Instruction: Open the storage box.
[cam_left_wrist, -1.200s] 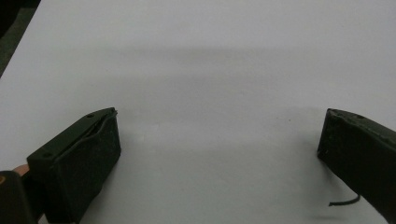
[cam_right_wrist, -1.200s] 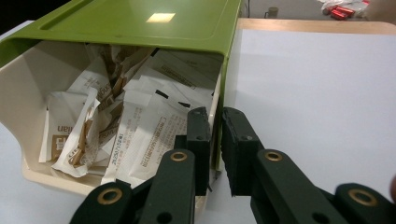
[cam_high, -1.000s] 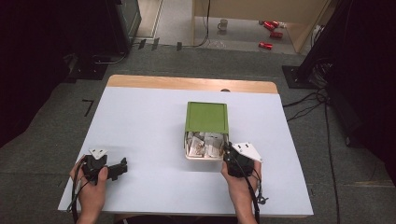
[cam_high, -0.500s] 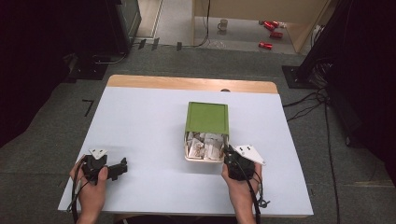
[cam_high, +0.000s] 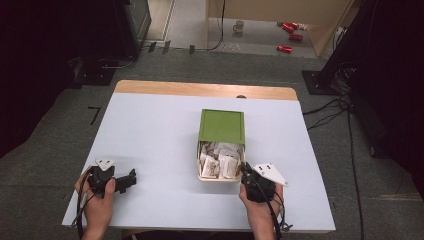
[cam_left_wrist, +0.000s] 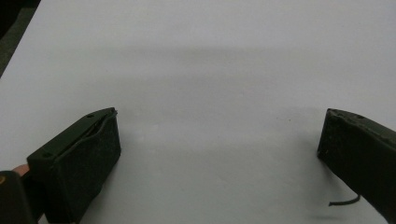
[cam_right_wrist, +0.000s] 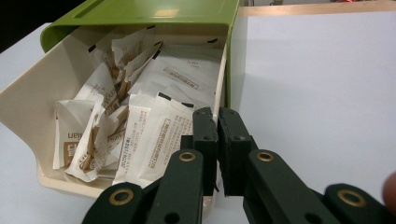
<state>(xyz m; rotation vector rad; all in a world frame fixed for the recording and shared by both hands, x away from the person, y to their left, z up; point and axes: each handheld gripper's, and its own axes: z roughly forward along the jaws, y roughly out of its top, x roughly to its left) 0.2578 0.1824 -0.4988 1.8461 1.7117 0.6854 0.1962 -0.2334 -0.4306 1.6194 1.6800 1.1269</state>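
A green box (cam_high: 221, 125) lies on the white table (cam_high: 150, 130) right of centre, its cream drawer (cam_high: 199, 162) slid out toward me. Several white and brown sachets (cam_high: 218, 159) fill the drawer. My right gripper (cam_high: 245, 172) is at the drawer's near right corner. In the right gripper view the jaws (cam_right_wrist: 218, 114) are shut on the drawer's right side wall (cam_right_wrist: 223, 79), one jaw inside beside the sachets (cam_right_wrist: 154, 126), one outside; the green box (cam_right_wrist: 154, 11) roofs the back. My left gripper (cam_high: 131, 177) rests open at the near left, over bare table (cam_left_wrist: 219, 123).
A wooden strip (cam_high: 200, 89) runs along the table's far edge. Cables (cam_high: 325, 107) run across the floor right of the table, and red cans (cam_high: 290, 35) and a mug (cam_high: 239, 25) lie on the floor beyond it. Both of the person's hands come in over the near edge.
My right gripper has drawn back toward me and the drawer has slid a little farther out of the green box. The left gripper has stayed put.
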